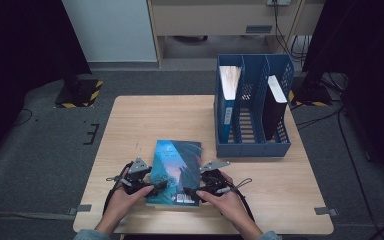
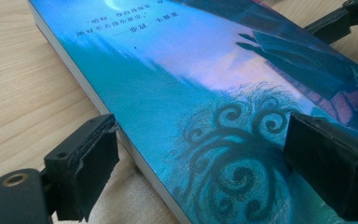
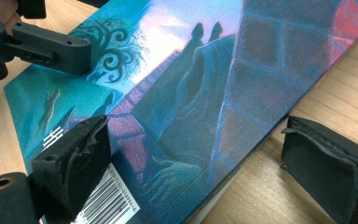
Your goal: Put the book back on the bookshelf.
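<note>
Straddling book (image 1: 175, 172) edges, your left gripper (image 1: 156, 187) and right gripper (image 1: 190, 191) both spread, gripping nothing; lift and filing into organizer (image 1: 252, 147) ahead remain.

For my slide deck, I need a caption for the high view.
Two hand-held grippers, left gripper and right gripper, straddle a blue book's edges, jaws open.

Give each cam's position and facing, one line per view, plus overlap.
High view: overhead, facing forward and down on the light wooden table; forearms and both grippers at bottom.
Left gripper view: between its black jaws, facing the flat teal paperback book.
Right gripper view: across the book's barcode corner; left gripper beyond.
Shared: the book.
</note>
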